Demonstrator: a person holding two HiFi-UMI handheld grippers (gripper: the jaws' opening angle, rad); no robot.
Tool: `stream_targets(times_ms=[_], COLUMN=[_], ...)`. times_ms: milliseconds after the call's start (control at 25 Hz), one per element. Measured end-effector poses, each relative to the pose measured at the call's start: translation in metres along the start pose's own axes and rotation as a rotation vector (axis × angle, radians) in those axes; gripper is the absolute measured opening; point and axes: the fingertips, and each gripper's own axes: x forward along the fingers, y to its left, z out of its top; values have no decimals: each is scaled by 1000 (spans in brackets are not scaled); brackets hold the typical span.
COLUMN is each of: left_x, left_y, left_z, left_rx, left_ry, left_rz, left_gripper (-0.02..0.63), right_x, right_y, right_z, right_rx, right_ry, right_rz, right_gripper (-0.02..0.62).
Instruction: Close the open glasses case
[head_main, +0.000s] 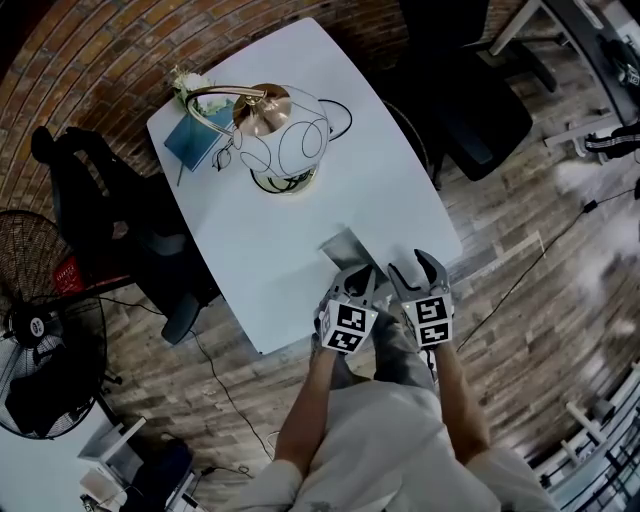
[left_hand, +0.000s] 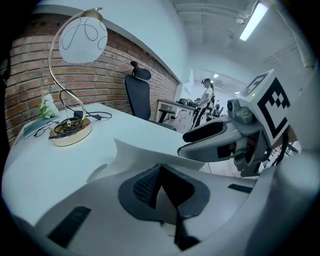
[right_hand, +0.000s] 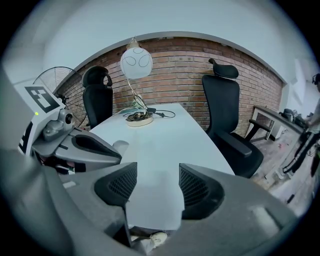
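Left gripper (left_hand: 160, 172) clenched: pad tips meet on the near edge of the glasses case (left_hand: 145, 152), with a pale sliver between the pads that looks like the case's flap. Right gripper (right_hand: 157, 182) released, jaws wide apart, only bare bench (right_hand: 160, 145) between them. It touches nothing.

Head view: both grippers are side by side at the near edge of the bench (head_main: 260, 250), left gripper (head_main: 360, 283) against the case, right gripper (head_main: 420, 275) just beside it toward the bench corner. Glasses case (head_main: 345, 248) is grey and lies on the bench near that edge, right in front of the left gripper. Its flap stands up and the case is not closed. In the left gripper view the right gripper (left_hand: 225, 140) hangs close on the right, apart from the case.

Far end of the bench, well apart from the case:
- a lamp (head_main: 285, 140) with a white globe shade and a brass base
- a pair of glasses (head_main: 225, 155) just beside it
- a blue book (head_main: 195, 140) next to those

Black office chair (right_hand: 227, 115) is at the bench's right side. A floor fan (head_main: 40, 330) stands off to the left on the wood floor.
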Motion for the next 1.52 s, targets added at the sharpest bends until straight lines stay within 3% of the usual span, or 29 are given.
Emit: stream_targets(times_ms=[1520], left_x=[-21], left_y=[6], left_z=[-25], left_rx=[-5], left_ry=[11], left_rz=[-29], left_gripper=[5], right_x=[-3], right_y=[42], right_z=[-2], right_rx=[-4], right_ry=[5], right_rz=[5], right_gripper=[264])
